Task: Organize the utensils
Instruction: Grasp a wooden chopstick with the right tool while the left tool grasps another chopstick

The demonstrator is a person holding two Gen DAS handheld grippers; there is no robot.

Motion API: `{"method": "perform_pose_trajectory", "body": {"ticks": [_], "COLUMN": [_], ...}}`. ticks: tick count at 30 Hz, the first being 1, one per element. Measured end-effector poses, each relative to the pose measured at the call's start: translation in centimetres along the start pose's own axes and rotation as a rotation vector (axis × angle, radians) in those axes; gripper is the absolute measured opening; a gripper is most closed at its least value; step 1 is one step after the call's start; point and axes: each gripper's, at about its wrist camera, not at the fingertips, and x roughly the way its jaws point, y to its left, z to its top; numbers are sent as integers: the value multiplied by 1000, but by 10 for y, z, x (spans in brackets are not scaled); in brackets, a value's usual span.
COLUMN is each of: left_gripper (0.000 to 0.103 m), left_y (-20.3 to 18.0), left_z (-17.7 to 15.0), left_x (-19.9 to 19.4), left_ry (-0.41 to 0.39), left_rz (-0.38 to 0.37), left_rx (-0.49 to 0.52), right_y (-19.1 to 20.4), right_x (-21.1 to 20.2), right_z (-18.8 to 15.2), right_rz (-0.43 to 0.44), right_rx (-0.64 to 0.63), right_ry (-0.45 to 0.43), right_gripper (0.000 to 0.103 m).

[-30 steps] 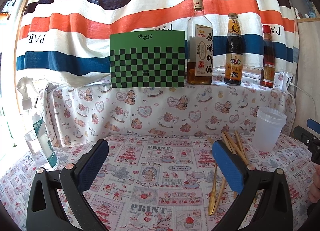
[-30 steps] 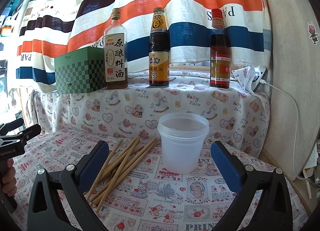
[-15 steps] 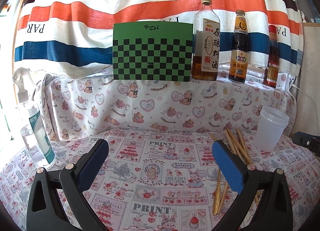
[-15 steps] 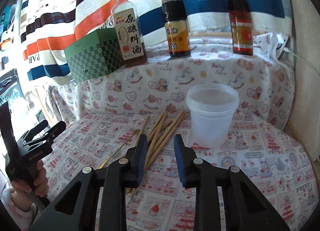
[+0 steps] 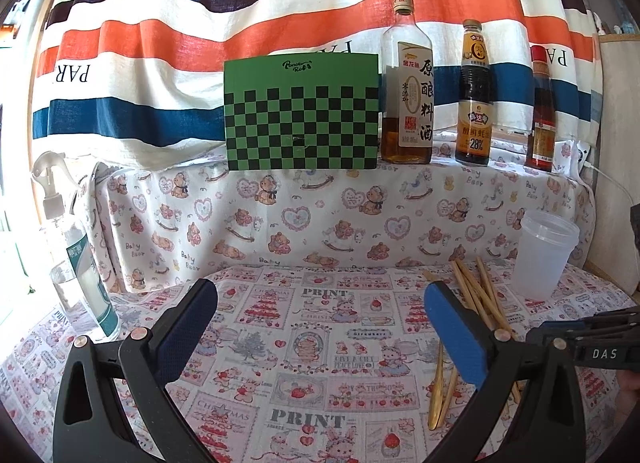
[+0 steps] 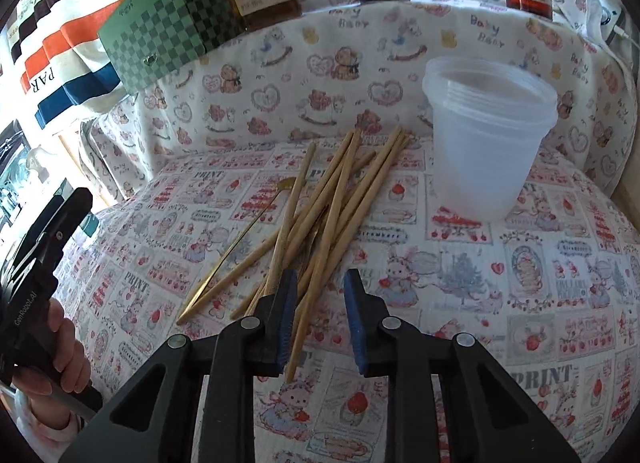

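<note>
The chopsticks (image 6: 320,215) lie in a loose heap on the bench (image 6: 520,283), just beside the clear cup (image 6: 490,135), which we think is where they should go. Our right gripper (image 6: 320,315) tips down over the near ends; its jaws have just been closing to a narrow gap, with one stick between them but not yet pinched. Our left gripper (image 5: 320,327) waits apart, jaws wide and empty. Only the left view shows the spray bottle (image 5: 76,259); only the right view shows the whole heap.
</note>
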Motion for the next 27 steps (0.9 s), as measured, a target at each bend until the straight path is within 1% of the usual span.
{"method": "perform_pose_trajectory", "body": {"ticks": [2,3,5,6,8,9,10,11,12,13,15,16,17,20,21,22,23,24,25,27], "left_gripper": [103,103,100,98,87,85,80,73,70,66,59,52,48,45,44,40,38,37,36,30], "left_y": [0,0,-3,-6,-13,-17,-21,-28,-34,-40,-51,-57,-64,-83,-89,-96,-101,-105,-109,-114], "left_z": [4,8,18,23,33,36,38,39,40,40,37,35,31,18,13,7,1,-4,-10,-19], "left_x": [-3,-5,-6,-3,7,11,16,22,27,33,43,48,53,67,71,75,78,80,83,85], "left_ry": [-9,-9,5,30,103,132,161,197,227,258,326,362,394,494,525,555,575,592,613,637], "left_rz": [-73,-77,-28,-38,-69,-77,-75,-66,-67,-86,-108,-109,-122,-177,-177,-184,-200,-212,-214,-202], "left_rx": [-14,-31,-60,-60,-77,-98,-105,-99,-99,-111,-132,-139,-148,-158,-152,-148,-148,-143,-128,-103], "right_y": [1,1,2,3,3,1,0,-2,-4,-6,-9,-11,-13,-20,-23,-26,-29,-32,-35,-40], "right_x": [5,8,12,12,11,11,11,8,5,1,-9,-15,-21,-34,-37,-40,-42,-44,-46,-47], "right_z": [-4,-6,-9,-9,-10,-11,-11,-11,-10,-9,-6,-4,-3,0,1,2,3,4,5,7], "right_rz": [7,10,24,22,27,31,38,45,36,22,-8,-15,-30,-53,-55,-56,-57,-56,-54,-50], "right_rx": [-1,-4,-11,-16,-19,-13,-7,1,5,6,-1,-5,-4,26,40,51,61,73,85,100], "right_ry": [28,41,57,63,64,68,70,66,54,32,-25,-57,-90,-151,-161,-170,-178,-186,-190,-194], "right_gripper": [26,26,26,26,26,19,12,11,9,8,6,6,6,6,6,6,6,6,6,6]}}
